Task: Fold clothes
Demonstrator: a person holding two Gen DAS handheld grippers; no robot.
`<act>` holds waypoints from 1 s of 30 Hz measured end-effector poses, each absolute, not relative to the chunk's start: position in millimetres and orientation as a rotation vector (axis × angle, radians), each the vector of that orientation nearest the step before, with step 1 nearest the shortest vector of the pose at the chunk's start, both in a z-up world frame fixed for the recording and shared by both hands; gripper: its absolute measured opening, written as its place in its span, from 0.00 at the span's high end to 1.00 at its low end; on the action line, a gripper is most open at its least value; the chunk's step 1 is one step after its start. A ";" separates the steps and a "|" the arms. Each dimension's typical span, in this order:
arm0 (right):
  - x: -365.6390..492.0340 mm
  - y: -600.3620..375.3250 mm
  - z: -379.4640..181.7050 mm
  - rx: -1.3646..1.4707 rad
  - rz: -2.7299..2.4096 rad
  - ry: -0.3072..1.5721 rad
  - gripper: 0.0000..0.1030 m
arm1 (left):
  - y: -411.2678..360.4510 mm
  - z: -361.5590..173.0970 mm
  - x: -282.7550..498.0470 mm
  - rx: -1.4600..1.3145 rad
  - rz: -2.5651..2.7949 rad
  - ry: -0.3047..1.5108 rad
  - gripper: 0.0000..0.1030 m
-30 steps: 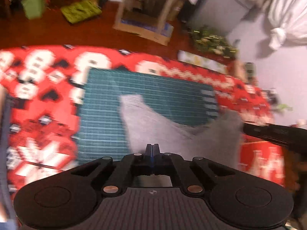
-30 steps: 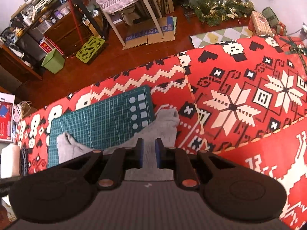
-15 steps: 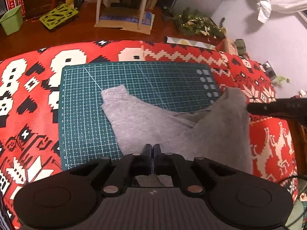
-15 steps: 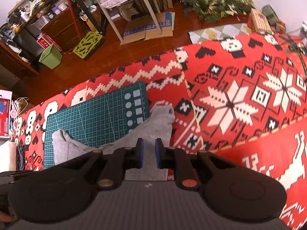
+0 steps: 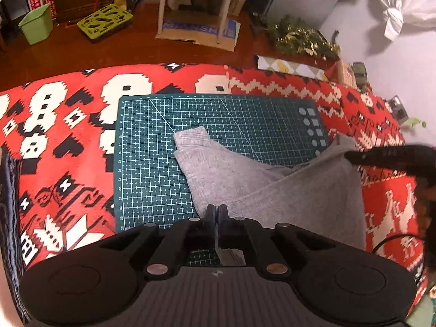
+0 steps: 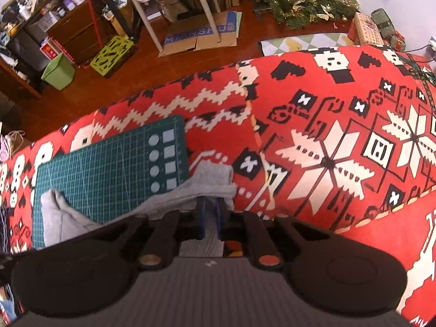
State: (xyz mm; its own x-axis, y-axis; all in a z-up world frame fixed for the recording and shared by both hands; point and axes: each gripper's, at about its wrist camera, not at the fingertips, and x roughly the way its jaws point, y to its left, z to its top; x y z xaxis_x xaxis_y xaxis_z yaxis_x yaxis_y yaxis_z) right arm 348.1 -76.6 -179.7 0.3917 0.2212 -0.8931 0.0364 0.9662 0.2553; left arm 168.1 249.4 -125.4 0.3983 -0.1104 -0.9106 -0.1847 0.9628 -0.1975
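Two tools gripped one grey garment (image 5: 272, 188), which lay partly on the green cutting mat (image 5: 169, 169), right part draped onto the red patterned blanket (image 5: 60, 147). Left tool (image 5: 217, 214) was clenched on the near hem; right tool (image 6: 210, 212) pinched cloth w/ a small gap btwn fingers. Risk: uneven pull could slip fabric from the right tool, skewing the fold.

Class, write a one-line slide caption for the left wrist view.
Left gripper shut on grey garment over the green cutting mat.
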 end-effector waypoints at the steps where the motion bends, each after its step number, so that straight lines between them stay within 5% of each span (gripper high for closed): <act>1: 349.7 -78.7 -178.5 0.257 0.114 1.159 0.93 | 249.0 -128.1 169.0 -0.281 0.047 1.170 0.98; 20: 283.4 -67.4 -145.7 0.296 0.197 1.201 0.90 | 255.5 -124.0 144.3 -0.396 0.063 1.154 0.78; 30: 204.1 -56.8 -153.6 0.302 0.239 1.295 0.89 | 229.8 -133.2 86.5 -0.584 -0.067 1.205 0.80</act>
State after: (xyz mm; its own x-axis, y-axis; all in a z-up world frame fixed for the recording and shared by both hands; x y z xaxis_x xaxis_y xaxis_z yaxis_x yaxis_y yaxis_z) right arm 204.1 -56.8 -153.6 0.2575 0.3405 -0.9043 -0.0051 0.9363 0.3510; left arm 86.5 229.8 -133.2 0.3745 -0.3507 -0.8583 -0.2540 0.8515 -0.4588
